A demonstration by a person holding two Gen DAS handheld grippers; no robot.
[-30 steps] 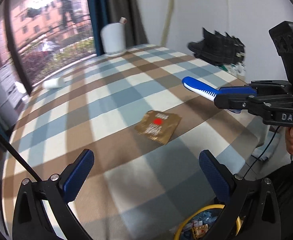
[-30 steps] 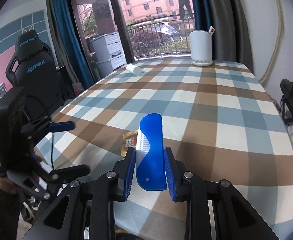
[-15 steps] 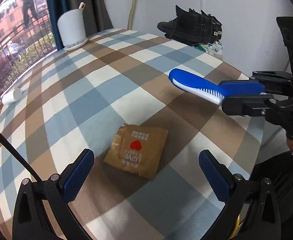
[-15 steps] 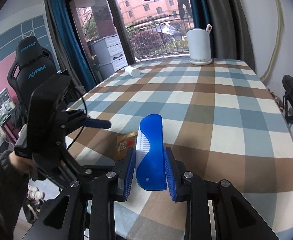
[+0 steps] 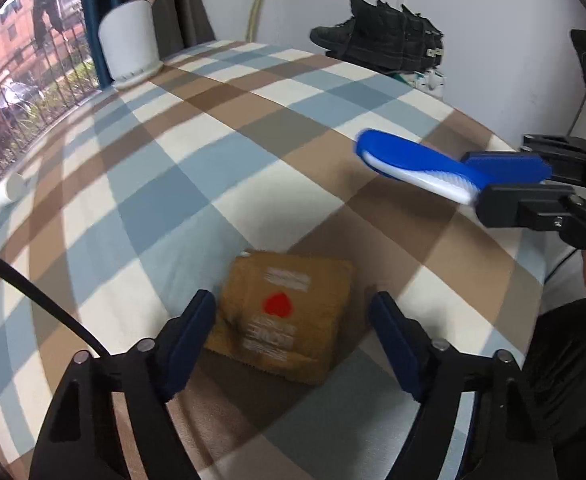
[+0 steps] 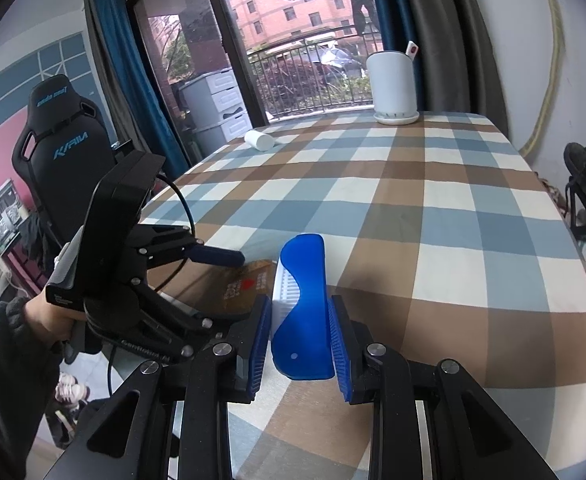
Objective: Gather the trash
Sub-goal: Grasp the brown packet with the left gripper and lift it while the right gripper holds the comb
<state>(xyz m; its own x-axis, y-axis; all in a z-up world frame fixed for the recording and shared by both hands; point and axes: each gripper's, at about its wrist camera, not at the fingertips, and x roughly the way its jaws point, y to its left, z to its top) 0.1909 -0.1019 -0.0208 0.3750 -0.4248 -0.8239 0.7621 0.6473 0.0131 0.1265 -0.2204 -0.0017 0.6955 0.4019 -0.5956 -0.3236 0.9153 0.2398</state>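
- The left gripper (image 5: 293, 316) hangs low over the checked tablecloth (image 5: 173, 184), jaws spread wide either side of a brown wrapper (image 5: 283, 316) lying flat near the table's edge.
- The right gripper (image 6: 300, 344) is clamped on a blue-and-white brush (image 6: 301, 300), held just beside the wrapper.

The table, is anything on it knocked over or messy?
Yes. A small white cup lies on its side near the table's window-side edge, not upright. A crinkled brown wrapper with a red heart lies loose on the checked tablecloth, flanked by the open left gripper. The white canister stands upright.
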